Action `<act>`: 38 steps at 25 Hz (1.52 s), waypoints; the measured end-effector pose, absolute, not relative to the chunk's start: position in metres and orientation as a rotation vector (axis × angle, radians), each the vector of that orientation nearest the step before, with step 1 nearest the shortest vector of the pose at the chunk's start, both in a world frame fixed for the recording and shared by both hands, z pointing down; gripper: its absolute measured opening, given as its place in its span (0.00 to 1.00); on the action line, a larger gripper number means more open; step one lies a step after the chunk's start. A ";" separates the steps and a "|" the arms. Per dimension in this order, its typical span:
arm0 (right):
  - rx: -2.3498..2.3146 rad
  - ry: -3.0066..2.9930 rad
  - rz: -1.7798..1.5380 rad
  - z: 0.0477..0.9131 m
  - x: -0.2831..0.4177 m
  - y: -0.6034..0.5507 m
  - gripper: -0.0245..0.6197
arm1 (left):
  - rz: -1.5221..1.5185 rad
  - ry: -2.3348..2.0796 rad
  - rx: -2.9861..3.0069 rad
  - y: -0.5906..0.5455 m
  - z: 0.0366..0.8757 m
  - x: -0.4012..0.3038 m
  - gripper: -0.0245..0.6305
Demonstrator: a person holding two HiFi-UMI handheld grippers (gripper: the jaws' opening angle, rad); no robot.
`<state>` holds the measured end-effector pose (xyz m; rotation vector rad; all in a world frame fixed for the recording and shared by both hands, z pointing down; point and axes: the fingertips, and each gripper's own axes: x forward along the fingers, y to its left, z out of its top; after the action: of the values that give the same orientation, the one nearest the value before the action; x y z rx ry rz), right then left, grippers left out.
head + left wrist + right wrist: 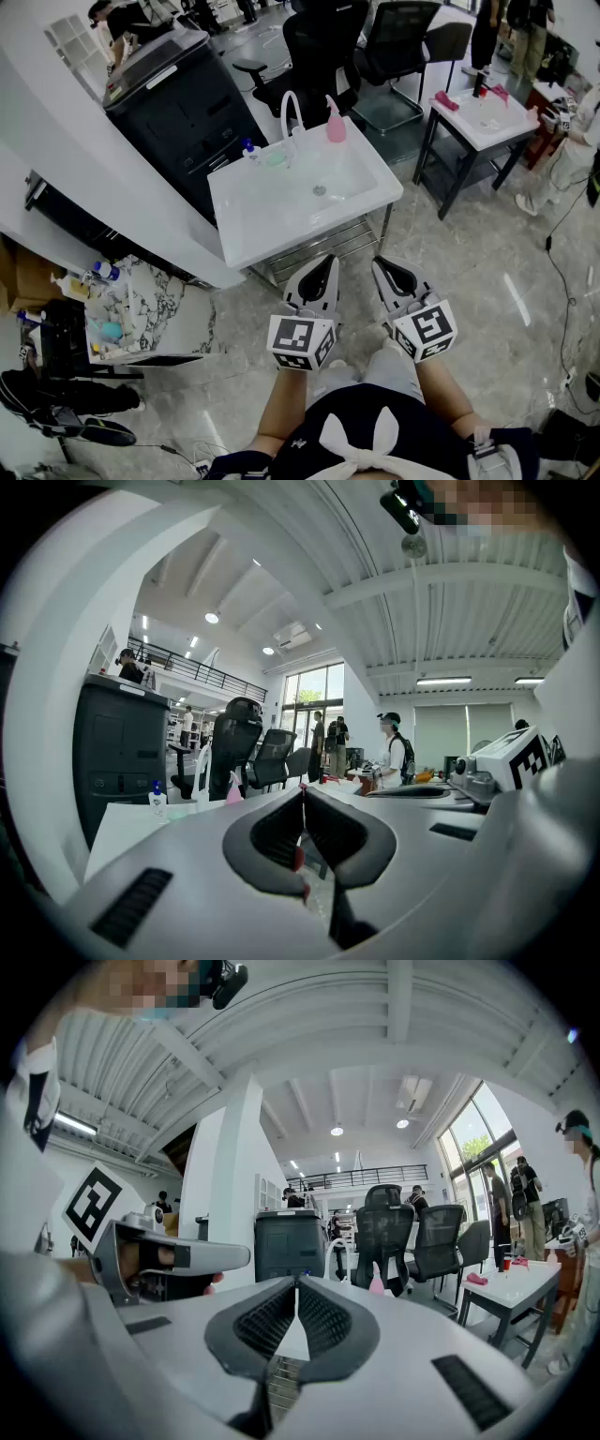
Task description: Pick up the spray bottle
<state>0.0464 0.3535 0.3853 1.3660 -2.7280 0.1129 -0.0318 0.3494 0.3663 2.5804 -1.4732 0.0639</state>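
The pink spray bottle [335,122] stands upright at the far edge of the white sink table [272,220], right of the white faucet [291,111]. It shows small and far off in the left gripper view [233,791] and in the right gripper view [376,1284]. My left gripper [324,264] and right gripper [383,266] hover side by side in front of the table's near edge, well short of the bottle. Both point roughly level toward the table. The left gripper's [302,789] jaws meet at the tips with nothing between them. The right gripper [296,1283] is also shut and empty.
A small blue-capped bottle [249,150] stands left of the faucet. A black printer [178,103] flanks the table's left, with office chairs [328,47] behind. A second white table [483,117] stands at right. A marble-topped cart [141,309] with bottles sits at lower left. People stand far back.
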 end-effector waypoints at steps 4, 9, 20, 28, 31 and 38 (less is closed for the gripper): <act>1.389 -2.722 0.085 0.385 0.031 0.361 0.08 | 0.058 -1.466 2.576 0.350 0.375 -0.046 0.08; 1.440 -2.672 0.079 0.386 0.041 0.350 0.08 | 0.066 -1.414 2.581 0.334 0.380 -0.042 0.08; 1.325 -2.695 0.084 0.402 0.044 0.276 0.08 | 0.132 -1.445 2.585 0.248 0.381 -0.019 0.08; 1.289 -2.732 0.106 0.407 0.063 0.215 0.08 | 0.158 -1.504 2.581 0.199 0.379 0.002 0.08; 1.276 -2.743 0.117 0.409 0.065 0.195 0.08 | 0.156 -1.533 2.572 0.185 0.379 0.003 0.08; 1.244 -2.767 0.187 0.422 0.059 0.159 0.09 | 0.156 -1.584 2.506 0.151 0.391 -0.011 0.08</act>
<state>0.0586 0.1590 0.4215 1.2437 -2.7666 0.1875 -0.0110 0.1506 0.3909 2.5058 -1.5838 0.1561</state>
